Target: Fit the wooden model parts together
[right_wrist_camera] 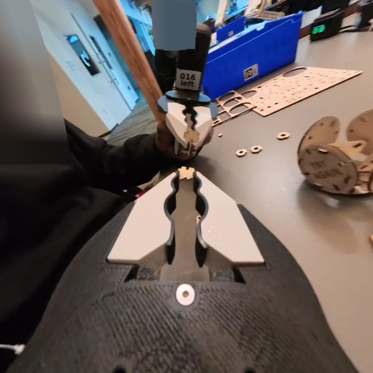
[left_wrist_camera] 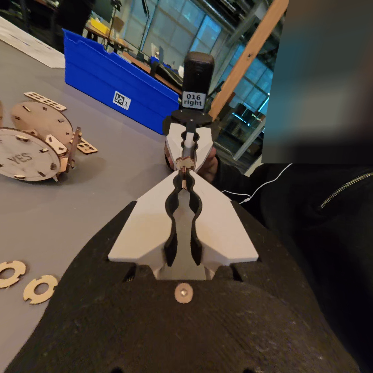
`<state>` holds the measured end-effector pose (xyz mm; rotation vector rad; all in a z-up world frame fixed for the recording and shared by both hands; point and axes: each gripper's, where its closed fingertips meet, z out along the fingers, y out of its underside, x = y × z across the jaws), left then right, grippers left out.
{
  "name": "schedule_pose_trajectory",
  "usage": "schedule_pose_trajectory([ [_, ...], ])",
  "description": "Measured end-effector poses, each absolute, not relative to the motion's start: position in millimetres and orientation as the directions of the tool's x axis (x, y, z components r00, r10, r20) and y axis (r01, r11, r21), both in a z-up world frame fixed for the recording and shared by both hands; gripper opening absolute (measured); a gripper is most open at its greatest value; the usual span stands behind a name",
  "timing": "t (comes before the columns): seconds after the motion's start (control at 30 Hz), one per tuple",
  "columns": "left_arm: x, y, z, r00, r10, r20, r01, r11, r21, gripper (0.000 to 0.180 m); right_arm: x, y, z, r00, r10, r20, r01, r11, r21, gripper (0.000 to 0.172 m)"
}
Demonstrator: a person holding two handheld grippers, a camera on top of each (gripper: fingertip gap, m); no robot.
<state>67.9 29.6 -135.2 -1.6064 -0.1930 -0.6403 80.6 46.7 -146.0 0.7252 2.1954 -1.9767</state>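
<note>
Facing each other over the grey table (left_wrist_camera: 121, 201), both grippers pinch small wooden pieces — the left gripper (left_wrist_camera: 184, 177) a thin flat strip (left_wrist_camera: 184, 182), the right gripper (right_wrist_camera: 186, 175) a notched wooden piece (right_wrist_camera: 186, 174). Behind stands a blue bin (left_wrist_camera: 113, 80), contents hidden. Wooden discs (left_wrist_camera: 30, 155), washers (left_wrist_camera: 39, 289) and a cut-out sheet (right_wrist_camera: 292, 88) lie around.

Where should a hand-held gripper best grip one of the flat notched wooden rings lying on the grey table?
Probably from straight above the notched wooden ring, one pad in its centre hole and one outside, pinching the band. It lies flat on the grey table, so no side edge is offered.
</note>
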Motion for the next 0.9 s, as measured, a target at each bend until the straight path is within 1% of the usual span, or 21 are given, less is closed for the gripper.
schedule_pose_trajectory([
  [0.07,72,31,-137,0.812,-0.262,0.522,0.490,-0.180,-0.853,0.000,85,43,-144,-0.889,0.248,-0.386,0.408,0.042,-0.912,0.011],
  [0.3,83,33,-140,0.797,-0.302,0.523,0.472,-0.230,-0.851,0.000,86,41,-143,-0.888,0.231,-0.397,0.415,0.032,-0.909,0.011],
  [0.67,87,32,-143,0.802,-0.310,0.511,0.450,-0.250,-0.857,0.000,92,38,-148,-0.875,0.179,-0.449,0.466,0.065,-0.882,0.011],
  [0.9,92,32,-151,0.807,-0.301,0.507,0.421,-0.308,-0.853,0.000,94,39,-151,-0.859,0.166,-0.483,0.500,0.079,-0.862,0.010],
])
